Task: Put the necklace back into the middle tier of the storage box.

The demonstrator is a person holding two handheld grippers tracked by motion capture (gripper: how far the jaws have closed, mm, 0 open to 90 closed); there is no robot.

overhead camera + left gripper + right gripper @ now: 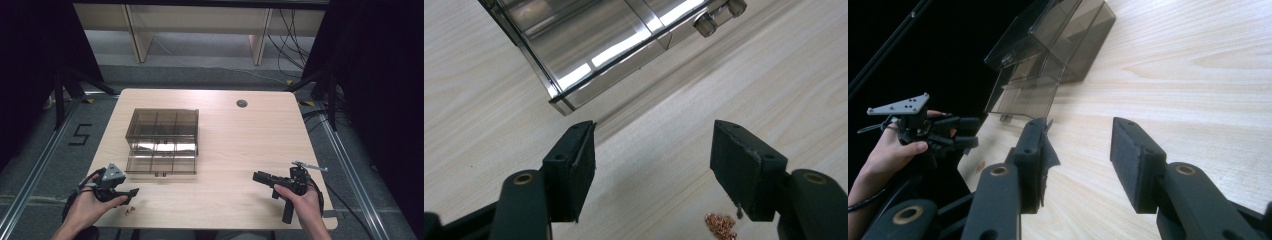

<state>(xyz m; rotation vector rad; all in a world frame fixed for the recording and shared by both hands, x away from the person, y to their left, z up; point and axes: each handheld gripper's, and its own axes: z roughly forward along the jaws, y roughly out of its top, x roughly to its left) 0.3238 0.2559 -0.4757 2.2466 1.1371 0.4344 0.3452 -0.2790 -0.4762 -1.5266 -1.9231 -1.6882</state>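
Both the left tongs [131, 192] and right tongs [256, 176] gape wide and empty near a smoky plastic drawer box [162, 141] on a wooden table [240, 145].

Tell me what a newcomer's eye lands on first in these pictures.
First, the smoky transparent drawer box on the left half of the wooden table, its lower drawer pulled out toward the person. Next, the two open hand-held grippers at the near edge: the left hand-held gripper beside a small coppery cluster, and the right hand-held gripper pointing left across bare wood.
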